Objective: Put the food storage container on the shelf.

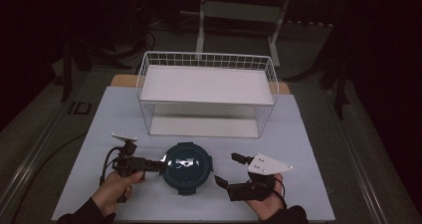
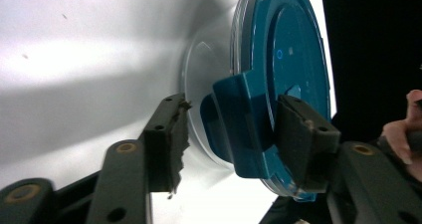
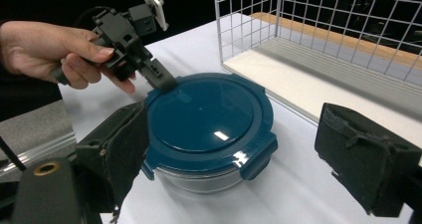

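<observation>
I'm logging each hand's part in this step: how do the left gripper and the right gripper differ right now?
The left gripper has its jaws around a latch tab of the blue-lidded container, one pad on the lid; the right gripper holds nothing. The left gripper's jaws stand narrow, the right gripper's wide apart. The left gripper meets the container's left edge; the right gripper sits apart, to its right. Both are hand-held over the white table.

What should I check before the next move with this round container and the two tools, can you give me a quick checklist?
1. Left tool around a lid clip: ok; the clip sits between its jaws.
2. Both left pads pressing on the clip: cannot tell.
3. Lid seated flat on the container: ok.
4. Right tool ready: ok; open, the container's near side between its jaws, untouched.
5. Wire shelf apart from the container: ok.
</observation>
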A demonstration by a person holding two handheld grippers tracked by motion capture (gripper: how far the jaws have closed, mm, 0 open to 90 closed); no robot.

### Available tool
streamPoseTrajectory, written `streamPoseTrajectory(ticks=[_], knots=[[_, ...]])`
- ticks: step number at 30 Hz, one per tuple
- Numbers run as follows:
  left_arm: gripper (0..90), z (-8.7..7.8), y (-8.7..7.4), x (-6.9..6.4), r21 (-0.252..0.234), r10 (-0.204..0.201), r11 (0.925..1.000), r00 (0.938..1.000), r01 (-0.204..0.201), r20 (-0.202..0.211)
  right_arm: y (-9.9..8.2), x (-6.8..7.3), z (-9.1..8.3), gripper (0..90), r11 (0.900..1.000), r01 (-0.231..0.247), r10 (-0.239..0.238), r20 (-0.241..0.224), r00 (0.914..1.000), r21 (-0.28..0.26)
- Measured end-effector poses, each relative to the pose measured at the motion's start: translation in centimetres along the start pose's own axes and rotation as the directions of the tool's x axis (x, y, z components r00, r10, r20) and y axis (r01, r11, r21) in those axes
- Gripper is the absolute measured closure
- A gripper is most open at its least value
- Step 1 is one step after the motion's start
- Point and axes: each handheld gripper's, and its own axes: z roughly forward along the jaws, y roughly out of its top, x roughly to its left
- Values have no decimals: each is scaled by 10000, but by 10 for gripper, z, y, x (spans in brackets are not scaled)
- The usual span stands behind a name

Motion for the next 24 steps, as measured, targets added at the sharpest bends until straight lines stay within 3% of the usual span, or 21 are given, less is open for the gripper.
streamPoseTrajectory(ticks=[2,7,10,14,19,24], knots=[[488,2,0,3,81,-143,9999,9988,139,461,0,-1,0,142,10000,4,-4,29,10000,-18],[530,2,1,9,258,-28,9997,9963,6,858,-1,-3,1,152,9998,-142,142,29,9999,140],[533,1,-2,8,253,198,9994,9959,-221,884,-4,-6,4,175,9984,-428,429,-16,9991,370],[538,-1,-5,2,217,801,9964,9940,-819,744,-10,-13,11,213,9908,-1083,1101,-187,9937,811],[555,-6,-11,-8,247,1755,9839,9832,-1769,507,-16,-21,19,270,9713,-2014,2094,-535,9764,1268],[565,-8,-18,-15,180,2379,9710,9708,-2385,305,-24,-27,29,306,9401,-2899,3070,-761,9487,1792]])
